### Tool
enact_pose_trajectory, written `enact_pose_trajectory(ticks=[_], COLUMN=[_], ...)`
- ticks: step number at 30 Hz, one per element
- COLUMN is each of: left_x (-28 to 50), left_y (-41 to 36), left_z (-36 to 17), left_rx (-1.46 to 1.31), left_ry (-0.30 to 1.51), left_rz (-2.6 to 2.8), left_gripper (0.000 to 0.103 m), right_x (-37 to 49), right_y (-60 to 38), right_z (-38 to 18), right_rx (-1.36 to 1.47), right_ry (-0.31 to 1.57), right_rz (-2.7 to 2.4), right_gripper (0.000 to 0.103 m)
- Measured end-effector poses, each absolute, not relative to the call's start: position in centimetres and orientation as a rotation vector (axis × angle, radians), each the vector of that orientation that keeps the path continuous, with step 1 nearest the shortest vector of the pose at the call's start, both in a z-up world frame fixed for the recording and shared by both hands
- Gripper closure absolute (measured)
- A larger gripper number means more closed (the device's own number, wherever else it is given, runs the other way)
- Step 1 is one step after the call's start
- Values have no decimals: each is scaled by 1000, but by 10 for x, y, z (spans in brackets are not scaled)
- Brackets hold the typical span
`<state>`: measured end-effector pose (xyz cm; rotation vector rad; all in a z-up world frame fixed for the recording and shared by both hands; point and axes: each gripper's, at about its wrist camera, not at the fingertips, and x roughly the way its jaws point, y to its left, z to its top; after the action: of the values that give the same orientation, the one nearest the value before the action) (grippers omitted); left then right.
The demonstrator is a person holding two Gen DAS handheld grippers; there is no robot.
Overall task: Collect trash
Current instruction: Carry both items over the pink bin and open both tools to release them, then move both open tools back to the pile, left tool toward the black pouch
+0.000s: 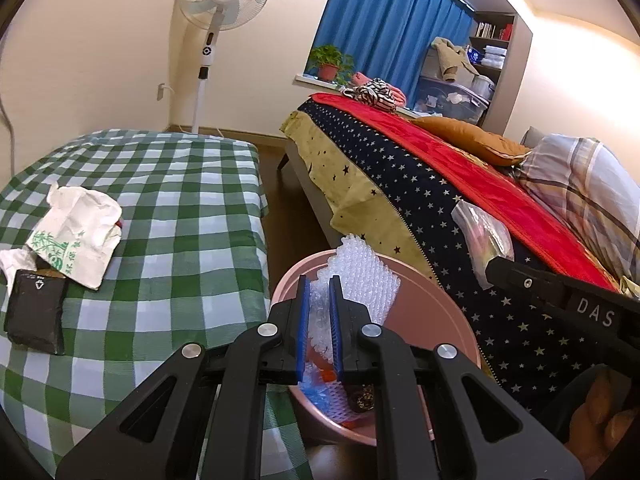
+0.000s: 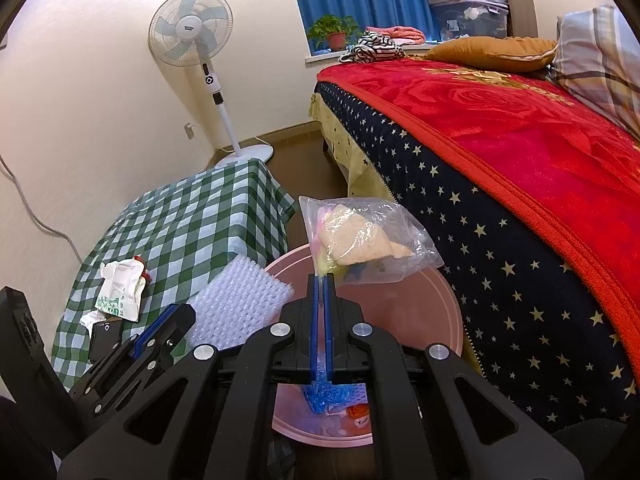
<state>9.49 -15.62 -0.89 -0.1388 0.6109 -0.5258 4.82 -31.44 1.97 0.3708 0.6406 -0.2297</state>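
A pink bin [image 1: 432,312] stands on the floor between the checked table and the bed; it also shows in the right wrist view [image 2: 424,300]. My left gripper [image 1: 319,284] is shut on a sheet of bubble wrap [image 1: 368,276] that sticks up over the bin; the sheet also shows in the right wrist view [image 2: 236,300]. My right gripper [image 2: 321,280] is shut on a clear plastic bag [image 2: 364,236] with scraps inside, held above the bin; the bag also shows in the left wrist view [image 1: 482,236]. A white paper bag [image 1: 76,236] and a black packet [image 1: 36,312] lie on the table.
The green checked table [image 1: 180,208] is at the left. The bed with a red blanket [image 2: 520,140] and star cover runs along the right. A standing fan [image 1: 218,12] is by the far wall. More trash lies inside the bin [image 2: 332,400].
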Motion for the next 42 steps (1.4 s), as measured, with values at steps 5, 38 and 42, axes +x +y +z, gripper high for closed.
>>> enact_pose_trajectory(ticks=[5, 38, 42], left_x=[101, 92, 91], left_y=[-165, -47, -32], left_z=[-19, -9, -11], left_rx=[-146, -212, -216], left_ry=[669, 595, 595], left_rz=[-569, -281, -234], left_gripper=[79, 74, 74], right_x=[49, 56, 62], right_y=[-320, -262, -249], right_z=[17, 21, 21], right_rx=[390, 342, 339], right_ry=[650, 582, 578], right_rz=[-252, -97, -60], right_gripper=[91, 68, 70])
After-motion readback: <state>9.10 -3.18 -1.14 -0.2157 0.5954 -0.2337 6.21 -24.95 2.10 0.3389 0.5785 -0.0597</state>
